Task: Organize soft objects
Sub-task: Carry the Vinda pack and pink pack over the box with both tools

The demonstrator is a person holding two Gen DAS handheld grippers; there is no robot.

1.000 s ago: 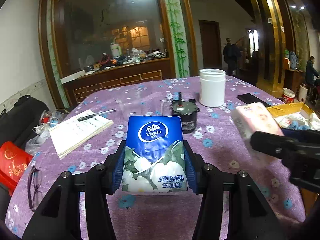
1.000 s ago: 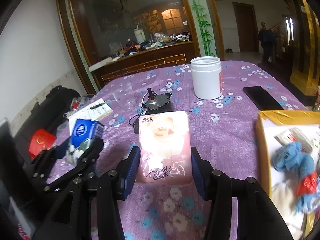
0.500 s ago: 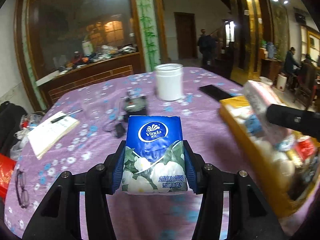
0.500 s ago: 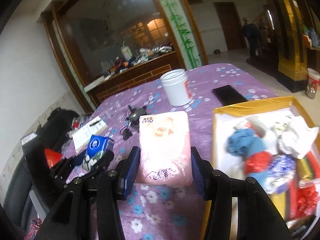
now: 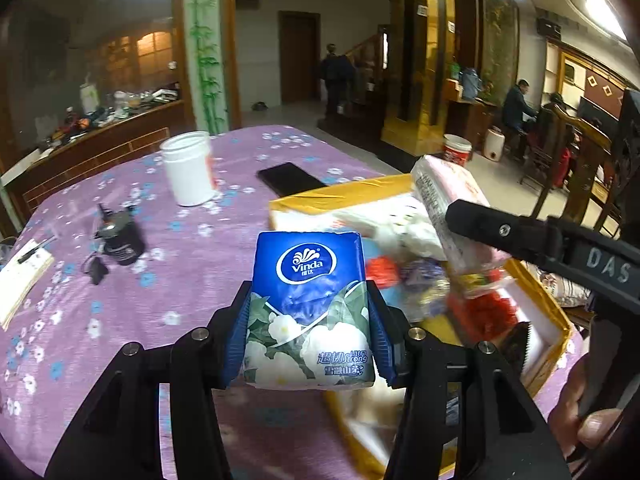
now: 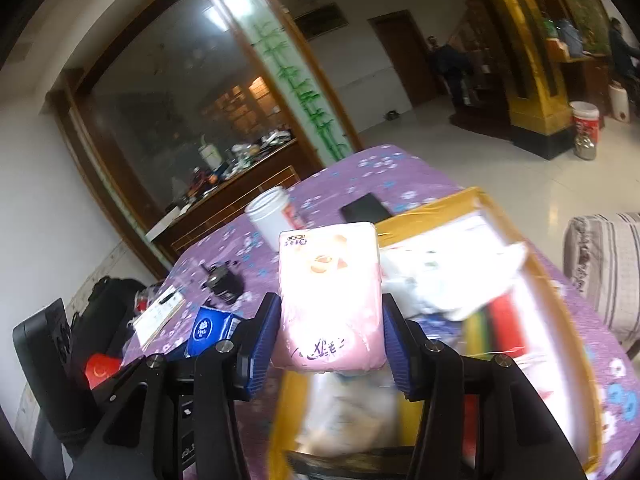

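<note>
So the left gripper [image 5: 308,336] is clamped about halfway shut on the blue Vinda tissue pack [image 5: 308,312], pads pressing both sides. Same deal on the other side: the right gripper [image 6: 330,344] is squeezing the pink tissue pack [image 6: 330,296], which bulges a bit between the blue pads.

What's changed: a second ago both packs were hanging over bare purple tablecloth, with the yellow box only peeking in at the edge. Now both hands have swung over to it. The yellow box [image 5: 344,194] fills the right half of the left view, and the pink pack sits right above the box's open top, while the blue pack hovers at the box's near-left edge, partly over the rim. My read is that the carry is basically done and what's left is lowering and letting go, so both packs land inside with the other soft stuff.

Counting things, biggest first, all relative to the box:
- one table [image 5: 120,300] under the box, purple flowered cloth
- one yellow box, already stuffed with soft bits (white, red, blue, too blurry to count)
- one white jar [image 5: 188,168] beyond the box, to its left
- two tissue packs, one per gripper
- one notebook [image 5: 20,276] far left of the box
- one black phone [image 5: 288,178] just behind the box
- one small black motor-looking thing [image 5: 120,236] left of the box
</note>
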